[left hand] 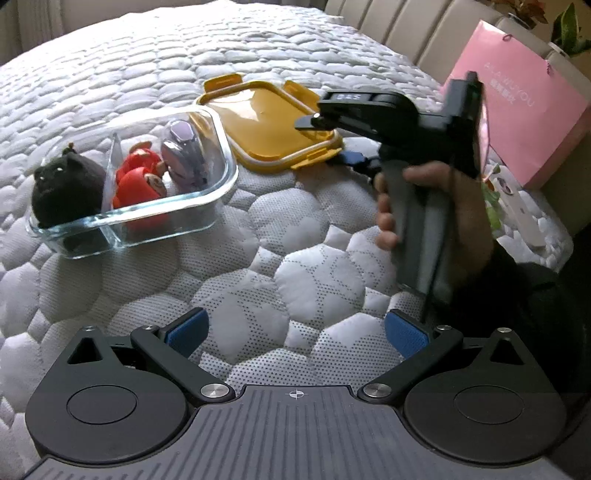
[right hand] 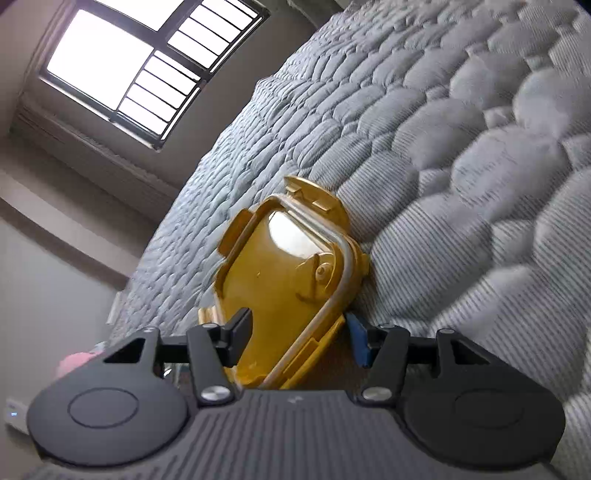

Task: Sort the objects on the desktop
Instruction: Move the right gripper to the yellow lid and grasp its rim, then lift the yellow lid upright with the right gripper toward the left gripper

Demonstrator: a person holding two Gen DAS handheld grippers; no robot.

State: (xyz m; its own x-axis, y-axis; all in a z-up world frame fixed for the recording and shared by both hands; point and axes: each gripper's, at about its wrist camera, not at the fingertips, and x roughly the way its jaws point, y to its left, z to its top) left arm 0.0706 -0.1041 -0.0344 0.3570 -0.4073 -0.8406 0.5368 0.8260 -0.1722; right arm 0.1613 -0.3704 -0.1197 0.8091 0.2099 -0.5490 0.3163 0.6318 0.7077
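The right tool is seen partly open astride the yellow plastic clip-lock lid's edge; contact cannot be told. The left tool is held wide open, empty.

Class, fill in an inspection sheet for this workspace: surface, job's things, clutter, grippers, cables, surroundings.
Surface: white quilted mattress.
Job's things: clear glass two-compartment container holding a black plush cat in one section, red round toys and a purple gadget in the other; yellow plastic clip lid beside it, off.
Clutter: pink paper bag.
Grippers: left gripper open, empty; right gripper straddles the lid's edge, pads not pressing.
Cables: nothing seen.
Surroundings: barred window, padded headboard.
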